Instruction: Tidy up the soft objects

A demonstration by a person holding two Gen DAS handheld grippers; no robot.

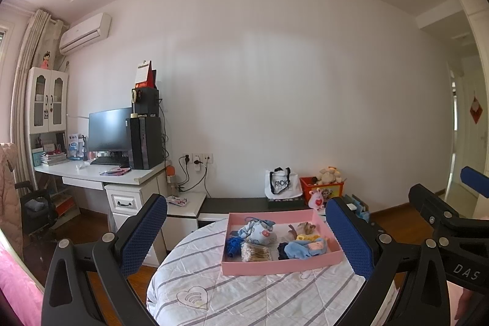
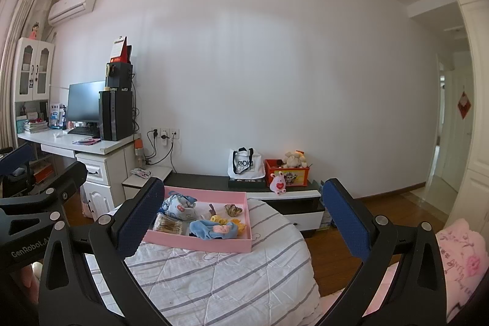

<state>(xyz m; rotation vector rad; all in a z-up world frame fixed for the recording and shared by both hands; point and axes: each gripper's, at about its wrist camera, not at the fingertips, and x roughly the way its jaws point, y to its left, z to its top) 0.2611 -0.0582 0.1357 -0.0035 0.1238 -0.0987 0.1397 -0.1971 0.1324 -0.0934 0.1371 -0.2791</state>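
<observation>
A pink tray point(image 1: 275, 267) sits on a round table with a striped white quilted cover point(image 1: 244, 295). In it lie soft items: a blue-and-white patterned cloth bundle point(image 1: 258, 231), a light blue plush point(image 1: 302, 249), a dark blue yarn piece point(image 1: 233, 246), a pack of cotton swabs point(image 1: 255, 253) and a small brown item point(image 1: 307, 227). My left gripper point(image 1: 246, 237) is open and empty, held above and before the tray. My right gripper point(image 2: 243, 217) is open and empty too, with the tray point(image 2: 195, 243) between its fingers in view. The right gripper also shows at the left wrist view's right edge.
A low black-and-white cabinet point(image 2: 275, 197) behind the table bears a white tote bag point(image 2: 246, 164), a red toy box point(image 2: 287, 173) and a pink plush point(image 2: 278, 183). A white desk point(image 1: 101, 176) with monitor and computer stands at left. Pink bedding point(image 2: 458, 258) lies at right.
</observation>
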